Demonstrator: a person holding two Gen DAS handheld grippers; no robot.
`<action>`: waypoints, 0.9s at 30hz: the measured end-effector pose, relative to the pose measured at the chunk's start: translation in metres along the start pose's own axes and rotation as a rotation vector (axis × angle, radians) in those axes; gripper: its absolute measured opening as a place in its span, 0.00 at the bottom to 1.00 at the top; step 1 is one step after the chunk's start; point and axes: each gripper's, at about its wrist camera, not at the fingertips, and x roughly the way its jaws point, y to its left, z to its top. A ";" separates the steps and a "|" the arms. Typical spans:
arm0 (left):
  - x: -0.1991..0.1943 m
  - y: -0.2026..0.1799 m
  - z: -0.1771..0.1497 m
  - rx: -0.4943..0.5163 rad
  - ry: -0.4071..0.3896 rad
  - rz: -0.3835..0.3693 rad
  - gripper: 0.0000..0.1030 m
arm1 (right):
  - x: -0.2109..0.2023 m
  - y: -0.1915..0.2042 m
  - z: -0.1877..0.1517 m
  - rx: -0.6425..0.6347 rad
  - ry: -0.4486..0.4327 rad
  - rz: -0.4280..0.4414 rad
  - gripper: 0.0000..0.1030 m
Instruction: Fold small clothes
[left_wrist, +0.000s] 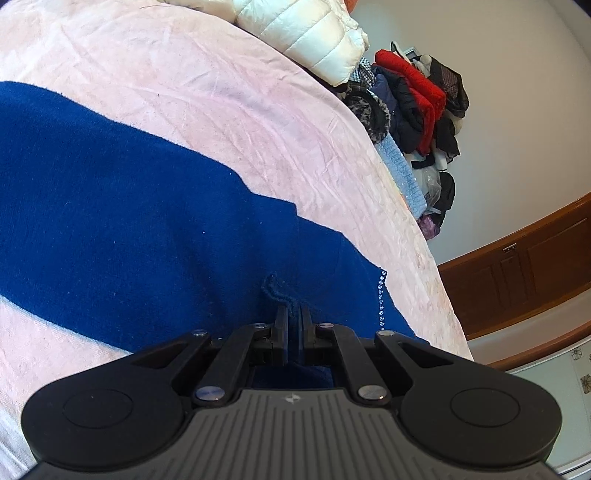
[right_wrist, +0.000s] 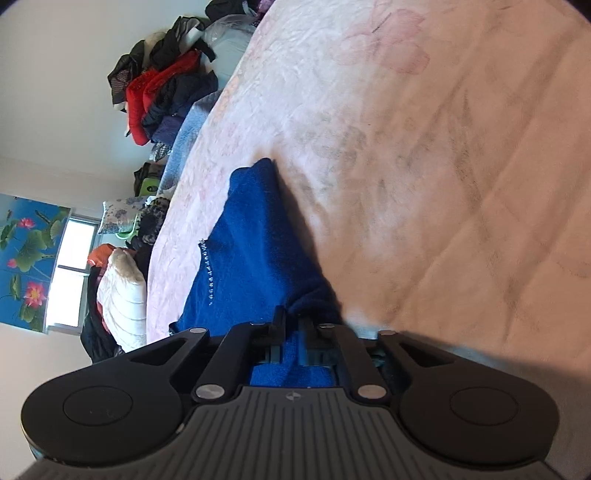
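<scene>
Pale walls close the room behind a wide bed, and its pink sheet (left_wrist: 207, 110) fills most of both views, creased and faintly patterned with flowers. Beyond the far edge of the bed we see a heap of clothes (left_wrist: 413, 107) against the wall, red and black pieces mixed together, with a white puffy jacket (left_wrist: 310, 33) lying at the end of the bed. From the right wrist view we also make out a bright window (right_wrist: 72, 258) beside a blue curtain with lotus flowers (right_wrist: 26, 254), and from the left wrist view a brown wooden cabinet (left_wrist: 524, 266) low along the wall.

On the sheet lies our blue sweater (left_wrist: 129, 206), spread flat in a broad band across the left wrist view and drawn up into a narrow, raised fold in the right wrist view. A short row of small beads (left_wrist: 381, 299) runs along one edge of it.

Our left gripper (left_wrist: 294, 314) has its jaws pressed together on a puckered bit of the sweater's edge. Our right gripper (right_wrist: 293, 319) is clamped on a bunched fold of the same sweater, with blue cloth filling the gap between its fingers.
</scene>
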 end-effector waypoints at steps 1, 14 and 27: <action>0.000 0.002 0.000 -0.006 0.010 -0.001 0.05 | -0.002 -0.002 0.000 0.014 -0.001 0.012 0.27; -0.068 -0.034 -0.009 0.165 -0.181 0.032 0.49 | -0.034 0.074 -0.029 -0.461 -0.018 0.116 0.72; 0.020 -0.028 -0.055 0.143 -0.052 -0.017 0.46 | 0.028 0.057 -0.041 -0.593 -0.042 0.041 0.74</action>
